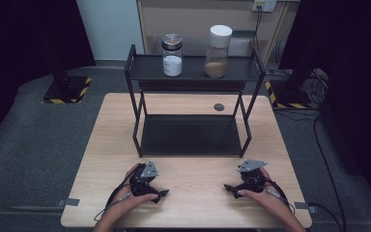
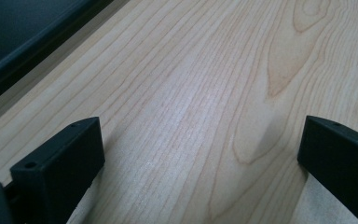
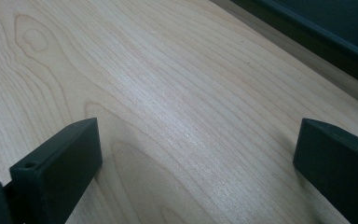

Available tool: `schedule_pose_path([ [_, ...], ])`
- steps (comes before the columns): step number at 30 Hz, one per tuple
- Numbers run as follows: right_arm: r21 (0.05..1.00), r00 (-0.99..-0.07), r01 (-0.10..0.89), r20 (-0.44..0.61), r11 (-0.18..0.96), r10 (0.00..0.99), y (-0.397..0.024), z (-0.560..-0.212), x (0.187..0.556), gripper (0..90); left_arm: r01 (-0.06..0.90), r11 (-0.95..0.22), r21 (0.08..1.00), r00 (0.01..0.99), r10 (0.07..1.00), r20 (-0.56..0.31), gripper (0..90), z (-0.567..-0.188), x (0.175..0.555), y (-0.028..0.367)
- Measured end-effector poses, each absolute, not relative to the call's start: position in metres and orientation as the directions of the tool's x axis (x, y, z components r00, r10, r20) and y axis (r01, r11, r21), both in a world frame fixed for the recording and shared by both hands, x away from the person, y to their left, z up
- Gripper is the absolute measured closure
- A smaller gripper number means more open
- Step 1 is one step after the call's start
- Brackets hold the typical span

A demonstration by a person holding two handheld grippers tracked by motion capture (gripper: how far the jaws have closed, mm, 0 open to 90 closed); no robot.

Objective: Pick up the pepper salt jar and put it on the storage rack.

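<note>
Well, both hands rested low on the table (image 1: 101, 140), left gripper (image 1: 159, 195) and right gripper (image 1: 230, 189) spread empty, nothing grasped; the two jars (image 1: 172, 54) waited untouched on the rack's top shelf (image 1: 193, 72), well apart.

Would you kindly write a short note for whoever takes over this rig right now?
Left gripper: open, holding nothing, low over the table near its front edge.
Right gripper: open, holding nothing, low over the front of the table, jaws pointing toward the left one.
Things: the white-powder jar and the brown-powder jar stand upright and apart on the top shelf of the black rack; its lower shelf is bare.
Done: nothing handled.
Left: everything, presumably starting with a reach up to one jar.
</note>
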State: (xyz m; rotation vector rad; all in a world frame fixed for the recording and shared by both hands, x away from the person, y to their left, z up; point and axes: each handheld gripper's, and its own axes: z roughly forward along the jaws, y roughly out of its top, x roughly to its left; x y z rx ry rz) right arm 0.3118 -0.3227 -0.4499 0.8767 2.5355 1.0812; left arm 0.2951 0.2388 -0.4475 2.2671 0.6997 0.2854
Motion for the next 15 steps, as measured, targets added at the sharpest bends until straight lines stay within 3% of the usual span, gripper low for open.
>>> schedule_pose_path([
  [15, 0.719, -0.772, 0.444, 0.004, 0.535, 0.636, -0.3192, -0.4498, 0.3063, 1.4, 0.401, -0.581, 0.709, 0.825, 0.565, -0.004, 0.0, -0.4476, 0.2945, 0.2386],
])
